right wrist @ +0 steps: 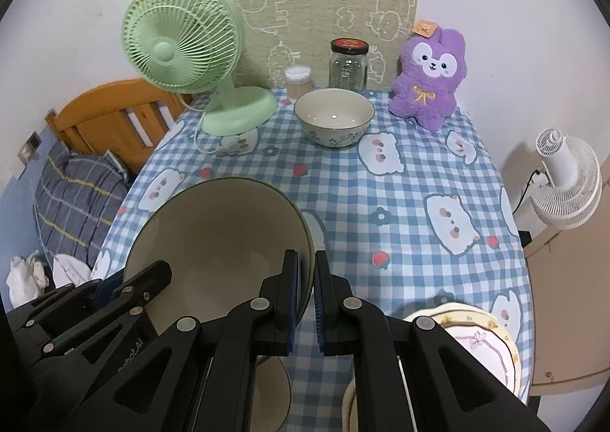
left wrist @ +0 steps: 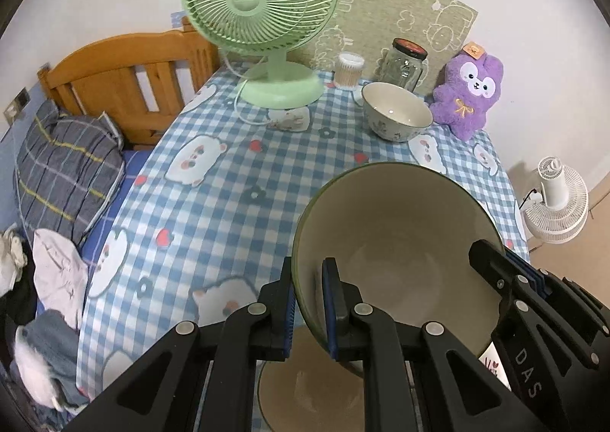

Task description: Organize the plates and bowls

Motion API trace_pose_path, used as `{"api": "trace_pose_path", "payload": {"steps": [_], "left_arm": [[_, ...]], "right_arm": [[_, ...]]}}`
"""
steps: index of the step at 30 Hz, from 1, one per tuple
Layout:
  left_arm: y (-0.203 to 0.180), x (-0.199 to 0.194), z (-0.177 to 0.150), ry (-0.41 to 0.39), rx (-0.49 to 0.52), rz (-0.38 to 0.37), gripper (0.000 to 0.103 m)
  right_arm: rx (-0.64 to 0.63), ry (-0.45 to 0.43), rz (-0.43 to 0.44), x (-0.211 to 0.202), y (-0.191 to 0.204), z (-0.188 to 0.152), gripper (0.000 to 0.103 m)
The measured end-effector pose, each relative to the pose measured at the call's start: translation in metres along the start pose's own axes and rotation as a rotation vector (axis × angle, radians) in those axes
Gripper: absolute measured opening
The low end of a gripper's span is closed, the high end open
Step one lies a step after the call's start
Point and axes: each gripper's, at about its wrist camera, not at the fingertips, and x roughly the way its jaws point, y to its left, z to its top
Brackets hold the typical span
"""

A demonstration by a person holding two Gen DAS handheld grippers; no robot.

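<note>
- The large green-rimmed bowl hangs tilted above the checked tablecloth, clear of the cloth, caught at two opposite sides of its rim by the two grippers.
- The left gripper has its jaws pressed onto the bowl's near-left rim: one finger lies outside the wall, the other inside, with the rim pinched between the blue pads.
- The right gripper does the same on the opposite side; in its own view the bowl's right rim runs between its two nearly closed fingers, so it pinches the wall there.
- Each gripper shows in the other's view, black, clamped on the far edge of the bowl.
- Directly under the lifted bowl a beige plate lies on the cloth at the near edge of the table, partly hidden by the gripper bodies.
- To the near right, a stack of pale plates with a yellow-patterned rim sits by the table's edge.
- Farther back, a smaller cream bowl with a floral outside stands upright on the cloth, well apart from the held bowl.
- Behind it, along the wall: a green desk fan at the left, a tub of cotton swabs, a glass jar with a dark lid, and a purple plush toy at the right.
</note>
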Motion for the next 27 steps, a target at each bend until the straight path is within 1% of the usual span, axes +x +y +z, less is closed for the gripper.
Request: {"api": "trace_pose_path", "payload": {"steps": [4, 7, 10, 14, 17, 25, 27], "left_arm": [[0.005, -0.005, -0.015, 0.016, -0.022, 0.013, 0.01], [0.008, -0.009, -0.026, 0.013, -0.028, 0.029, 0.01], [0.012, -0.011, -0.036, 0.027, -0.033, 0.041, 0.01], [0.017, -0.006, -0.051, 0.075, -0.038, 0.057, 0.01], [0.018, -0.003, -0.059, 0.094, -0.032, 0.062, 0.01], [0.02, 0.007, -0.073, 0.142, -0.029, 0.061, 0.01], [0.018, 0.007, -0.076, 0.136, -0.017, 0.068, 0.01]], "right_arm": [[-0.035, -0.004, 0.01, -0.007, 0.005, -0.011, 0.01], [-0.047, 0.0, 0.021, -0.011, 0.009, -0.02, 0.01], [-0.042, 0.017, 0.037, -0.01, 0.01, -0.03, 0.011], [-0.033, 0.061, 0.048, -0.005, 0.013, -0.045, 0.01], [-0.028, 0.088, 0.051, -0.001, 0.015, -0.055, 0.01], [-0.03, 0.138, 0.043, 0.009, 0.015, -0.071, 0.01], [-0.035, 0.151, 0.044, 0.011, 0.014, -0.075, 0.011]]}}
